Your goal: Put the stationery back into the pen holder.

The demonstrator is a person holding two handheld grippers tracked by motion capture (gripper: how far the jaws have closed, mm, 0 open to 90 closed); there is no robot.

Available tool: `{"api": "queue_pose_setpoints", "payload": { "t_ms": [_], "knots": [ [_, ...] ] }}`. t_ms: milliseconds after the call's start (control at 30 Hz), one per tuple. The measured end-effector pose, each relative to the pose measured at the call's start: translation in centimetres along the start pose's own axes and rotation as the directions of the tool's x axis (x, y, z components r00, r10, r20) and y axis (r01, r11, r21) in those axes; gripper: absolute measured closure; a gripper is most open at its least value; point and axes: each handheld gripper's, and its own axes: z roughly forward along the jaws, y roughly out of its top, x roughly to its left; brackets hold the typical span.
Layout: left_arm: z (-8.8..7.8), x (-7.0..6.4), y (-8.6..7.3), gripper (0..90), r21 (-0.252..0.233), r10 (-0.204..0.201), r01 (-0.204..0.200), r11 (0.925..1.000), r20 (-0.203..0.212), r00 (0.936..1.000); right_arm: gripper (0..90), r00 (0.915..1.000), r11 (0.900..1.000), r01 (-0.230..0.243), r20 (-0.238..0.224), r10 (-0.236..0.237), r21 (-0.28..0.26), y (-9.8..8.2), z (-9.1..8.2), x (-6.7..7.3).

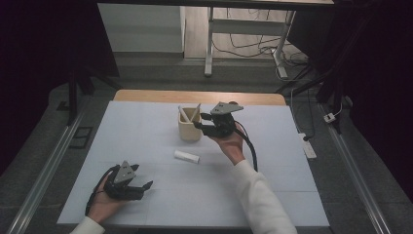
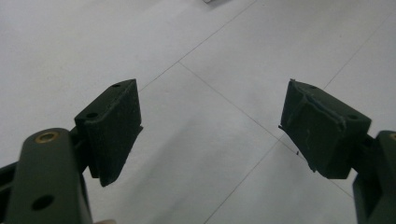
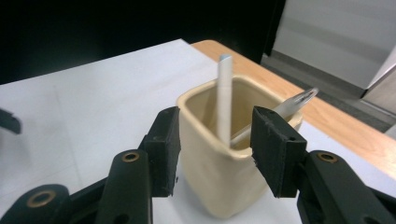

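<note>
Upright, white stick (image 3: 224,100) leans slightly — in cup (image 3: 210,186).

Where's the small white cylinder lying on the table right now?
In the high view, the white cylinder lies mid-table, just in front of the beige cup.

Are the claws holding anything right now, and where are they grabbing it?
Nothing is held. The right claw stands open beside the square beige cup with two white sticks, its pads not pressing it. The left claw is open over the white table.
</note>
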Motion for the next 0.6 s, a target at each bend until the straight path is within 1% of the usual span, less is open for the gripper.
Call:
{"api": "queue_pose_setpoints", "payload": {
  "t_ms": [67, 200, 367, 500, 600],
  "knots": [
    [0.0, 0.0, 0.0, 20.4, -0.001, -0.001, 0.001, 1.0, 0.001, 1.0, 51.8, 0.9999, 1.0, 0.003, -0.011, -0.003, 0.01, -0.2, -0.2, 0.2],
    [0.0, 0.0, 0.0, 20.4, -0.003, -0.004, 0.004, 1.0, 0.001, 1.0, 51.2, 0.9996, 0.999, 0.024, -0.018, -0.024, 0.039, -0.5, -0.4, 0.6],
    [0.0, 0.0, 0.0, 20.4, -0.001, 0.003, -0.003, 1.0, 0.002, 1.0, 50.6, 0.9989, 0.997, 0.026, -0.04, -0.023, 0.069, -1.0, -0.7, 0.9],
    [0.0, -0.1, 0.0, 20.4, -0.001, 0.001, -0.001, 1.0, 0.001, 1.0, 50.2, 0.9985, 0.995, 0.037, -0.044, -0.033, 0.093, -1.4, -0.8, 1.1],
    [0.1, -0.1, 0.1, 20.4, 0.0, 0.002, -0.002, 1.0, 0.0, 1.0, 50.0, 0.9982, 0.994, 0.036, -0.051, -0.031, 0.1, -1.6, -1.0, 1.2]
  ]
}}
